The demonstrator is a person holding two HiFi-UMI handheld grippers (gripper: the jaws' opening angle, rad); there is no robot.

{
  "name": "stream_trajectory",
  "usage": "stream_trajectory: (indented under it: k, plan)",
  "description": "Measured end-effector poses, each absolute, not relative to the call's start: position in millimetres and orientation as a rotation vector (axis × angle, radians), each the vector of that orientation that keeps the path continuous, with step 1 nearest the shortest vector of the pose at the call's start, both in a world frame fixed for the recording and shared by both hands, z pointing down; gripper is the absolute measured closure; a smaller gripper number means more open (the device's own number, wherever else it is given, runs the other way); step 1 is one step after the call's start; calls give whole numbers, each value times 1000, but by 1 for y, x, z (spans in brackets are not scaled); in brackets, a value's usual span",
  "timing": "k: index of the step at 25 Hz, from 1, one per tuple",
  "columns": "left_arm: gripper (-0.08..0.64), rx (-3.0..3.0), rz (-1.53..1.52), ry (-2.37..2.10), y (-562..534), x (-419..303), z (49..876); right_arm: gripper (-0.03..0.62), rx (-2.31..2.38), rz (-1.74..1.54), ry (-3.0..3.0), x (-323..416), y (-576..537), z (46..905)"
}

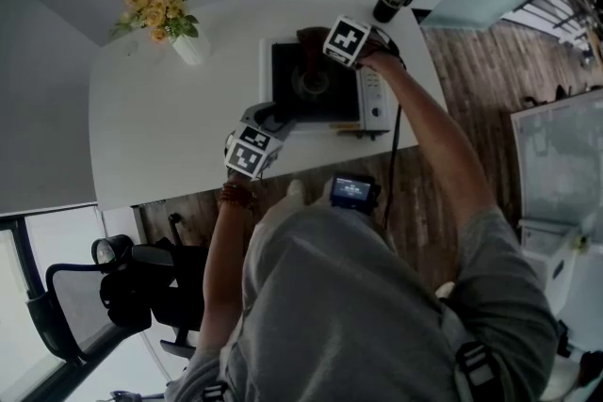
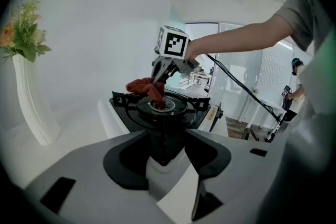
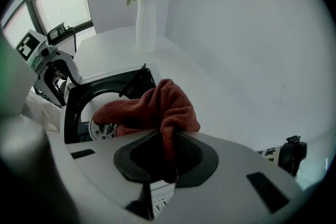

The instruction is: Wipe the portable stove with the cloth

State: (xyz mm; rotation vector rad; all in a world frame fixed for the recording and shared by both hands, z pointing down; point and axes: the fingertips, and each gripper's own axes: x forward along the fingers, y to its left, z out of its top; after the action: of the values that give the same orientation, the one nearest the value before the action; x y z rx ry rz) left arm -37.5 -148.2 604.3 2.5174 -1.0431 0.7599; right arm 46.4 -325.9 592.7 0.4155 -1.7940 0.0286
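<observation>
Though the right gripper [image 3: 167,157] hides most of the cloth [image 3: 157,105] from above, its fingers clench a fold of that nubby rust-red fabric over the round burner [image 2: 174,108], while fingers of the left gripper [image 2: 167,149] clamp a corner of the boxy stove [image 2: 198,114] on the tabletop [image 1: 160,127].

In the head view, the marker cube of the right gripper [image 3: 167,157] and the hand [image 1: 382,52] conceal its jaws and most of the dark red terry cloth [image 3: 157,105]. In the right gripper view, the cloth covers part of the round burner [image 3: 102,128] of the black-and-white portable stove [image 3: 73,99]. Print on the control panel [image 1: 375,101] is too small to read.
</observation>
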Motion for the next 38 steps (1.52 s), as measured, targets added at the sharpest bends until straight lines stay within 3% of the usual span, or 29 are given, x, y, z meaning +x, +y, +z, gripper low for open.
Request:
stream_trajectory:
  k: [6, 19, 28, 38]
  plan:
    - [331, 2521, 738, -1003, -145, -38, 602, 529, 626, 308, -2287, 31, -329, 531]
    - [351, 2700, 291, -1594, -178, -44, 461, 527, 1109, -65, -2911, 60, -225, 382]
    - [501, 2618, 197, -1736, -174, -39, 460, 527, 1396, -187, -2716, 51, -177, 409]
    - [527, 2523, 234, -1750, -172, -46, 483, 528, 1368, -81, -2593, 37, -163, 462]
